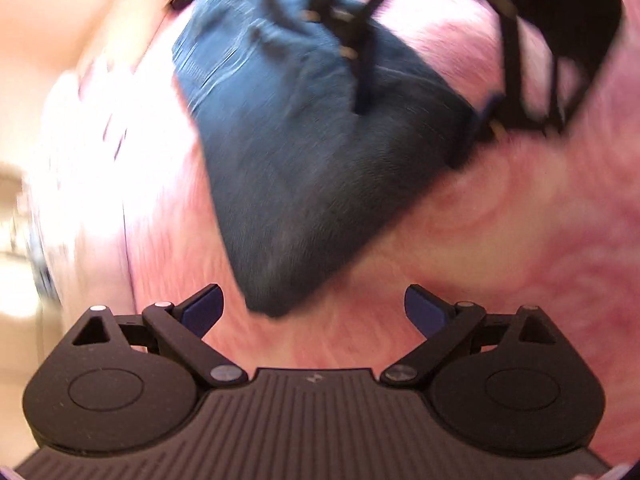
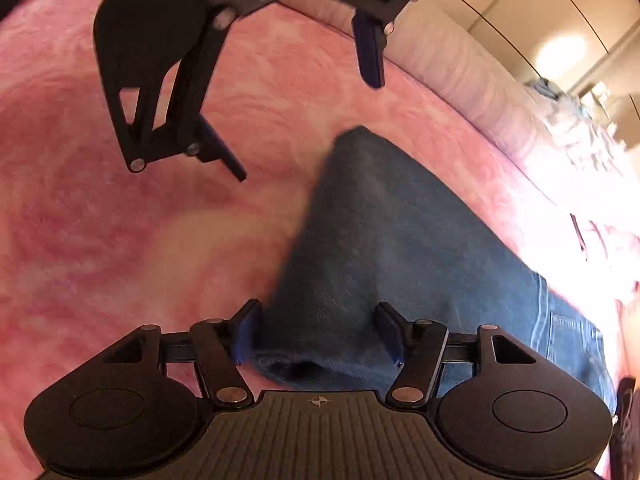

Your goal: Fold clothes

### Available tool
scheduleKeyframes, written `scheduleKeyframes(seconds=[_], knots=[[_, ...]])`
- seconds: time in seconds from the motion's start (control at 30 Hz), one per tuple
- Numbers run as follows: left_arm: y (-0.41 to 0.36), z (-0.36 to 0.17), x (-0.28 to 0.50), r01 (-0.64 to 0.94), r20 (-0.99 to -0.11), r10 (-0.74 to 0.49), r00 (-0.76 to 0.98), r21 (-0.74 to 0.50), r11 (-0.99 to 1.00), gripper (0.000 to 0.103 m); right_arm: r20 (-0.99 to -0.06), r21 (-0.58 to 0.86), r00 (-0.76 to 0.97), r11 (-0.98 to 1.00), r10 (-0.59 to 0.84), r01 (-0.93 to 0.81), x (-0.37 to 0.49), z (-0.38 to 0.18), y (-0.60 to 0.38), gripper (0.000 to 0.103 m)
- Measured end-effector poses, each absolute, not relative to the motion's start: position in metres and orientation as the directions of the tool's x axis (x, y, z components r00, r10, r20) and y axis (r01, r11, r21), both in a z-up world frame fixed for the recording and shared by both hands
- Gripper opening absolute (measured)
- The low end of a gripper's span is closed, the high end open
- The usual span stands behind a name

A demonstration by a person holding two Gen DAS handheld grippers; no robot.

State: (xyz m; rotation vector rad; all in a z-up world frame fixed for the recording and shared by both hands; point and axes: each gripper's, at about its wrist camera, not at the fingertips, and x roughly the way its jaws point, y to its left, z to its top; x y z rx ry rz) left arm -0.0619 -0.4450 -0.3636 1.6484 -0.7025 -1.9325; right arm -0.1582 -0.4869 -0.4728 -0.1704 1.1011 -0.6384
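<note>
Jeans (image 2: 384, 248), blue denim and already doubled into a long narrow strip, lie on the pink swirl-patterned bedspread (image 2: 100, 240). In the right wrist view their long axis runs from a rounded tip at about 12 o'clock down toward 5 o'clock, where pocket stitching shows. The right gripper (image 2: 318, 334) has its fingers spread to a middling gap with a bunched fold of the denim sitting between them; the pads appear to touch the cloth on both sides, but motion blur keeps me from telling whether they truly pinch it. The left gripper (image 1: 314, 306) is spread wide and empty, with the near corner of the jeans (image 1: 320, 152) just ahead of its fingertips at 12 o'clock, apart from both pads, the cloth stretching away toward 11 o'clock. In the right view the left gripper hangs above the bedspread at about 11 o'clock, beside the far tip. So each gripper sits at an opposite end of the strip, which suits folding end over end, I judge.
</note>
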Motion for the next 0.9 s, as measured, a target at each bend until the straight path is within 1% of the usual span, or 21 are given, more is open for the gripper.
scheduleKeyframes(seconds=[0.03, 0.1, 0.17, 0.2, 0.23, 0.27, 0.3, 0.33, 0.37, 0.4, 0.43, 0.47, 0.5, 0.57, 0.63, 0.73, 0.9], knots=[[-0.445, -0.37, -0.063, -0.01, -0.716, -0.679, -0.16, 0.689, -0.724, 0.096, -0.77, -0.441, 0.301, 0.809, -0.563, 0.388, -0.162, -0.472, -0.487, 0.051], [-0.449, -0.382, -0.065, -0.102, -0.694, -0.693, -0.196, 0.717, -0.689, 0.096, -0.771, -0.427, 0.311, 0.814, -0.556, 0.394, -0.168, -0.467, -0.488, 0.028], [-0.457, -0.386, -0.068, -0.139, -0.682, -0.697, -0.224, 0.73, -0.669, 0.095, -0.781, -0.384, 0.325, 0.821, -0.533, 0.424, -0.174, -0.457, -0.493, 0.02], [-0.462, -0.386, -0.069, -0.143, -0.675, -0.701, -0.23, 0.736, -0.662, 0.092, -0.787, -0.358, 0.333, 0.824, -0.519, 0.439, -0.178, -0.451, -0.498, 0.018], [-0.466, -0.386, -0.07, -0.146, -0.668, -0.705, -0.237, 0.742, -0.654, 0.085, -0.792, -0.334, 0.344, 0.829, -0.505, 0.448, -0.18, -0.443, -0.501, 0.017], [-0.471, -0.386, -0.071, -0.148, -0.664, -0.709, -0.239, 0.746, -0.649, 0.074, -0.796, -0.312, 0.354, 0.834, -0.491, 0.455, -0.183, -0.436, -0.504, 0.016], [-0.477, -0.386, -0.072, -0.148, -0.668, -0.708, -0.229, 0.743, -0.653, 0.057, -0.797, -0.302, 0.363, 0.839, -0.483, 0.453, -0.186, -0.429, -0.507, 0.015], [-0.483, -0.386, -0.072, -0.145, -0.67, -0.709, -0.222, 0.741, -0.655, 0.05, -0.797, -0.297, 0.369, 0.842, -0.479, 0.45, -0.188, -0.422, -0.508, 0.015], [-0.486, -0.384, -0.072, -0.138, -0.668, -0.71, -0.223, 0.743, -0.656, 0.038, -0.796, -0.294, 0.375, 0.845, -0.475, 0.447, -0.191, -0.416, -0.51, 0.015], [-0.488, -0.381, -0.072, -0.131, -0.668, -0.707, -0.23, 0.741, -0.658, 0.033, -0.794, -0.299, 0.377, 0.846, -0.477, 0.441, -0.192, -0.409, -0.507, 0.015], [-0.488, -0.377, -0.071, -0.122, -0.668, -0.706, -0.235, 0.741, -0.66, 0.03, -0.792, -0.304, 0.378, 0.847, -0.479, 0.436, -0.193, -0.403, -0.504, 0.014], [-0.487, -0.37, -0.071, -0.107, -0.666, -0.709, -0.233, 0.742, -0.662, 0.022, -0.793, -0.305, 0.377, 0.848, -0.478, 0.434, -0.193, -0.4, -0.504, 0.014], [-0.485, -0.364, -0.07, -0.091, -0.663, -0.712, -0.231, 0.743, -0.663, 0.02, -0.795, -0.303, 0.378, 0.85, -0.475, 0.431, -0.193, -0.395, -0.503, 0.014], [-0.481, -0.35, -0.068, -0.059, -0.66, -0.717, -0.226, 0.744, -0.666, 0.017, -0.793, -0.302, 0.39, 0.857, -0.469, 0.416, -0.191, -0.382, -0.495, 0.014], [-0.47, -0.334, -0.066, -0.013, -0.668, -0.713, -0.213, 0.732, -0.681, 0.017, -0.793, -0.299, 0.402, 0.868, -0.457, 0.396, -0.188, -0.369, -0.484, 0.014], [-0.44, -0.311, -0.059, 0.026, -0.702, -0.689, -0.182, 0.697, -0.717, 0.017, -0.801, -0.262, 0.431, 0.892, -0.414, 0.369, -0.189, -0.348, -0.464, 0.014], [-0.384, -0.269, -0.045, 0.084, -0.765, -0.636, -0.106, 0.63, -0.772, 0.017, -0.808, -0.145, 0.523, 0.952, -0.272, 0.271, -0.191, -0.314, -0.425, 0.014]])
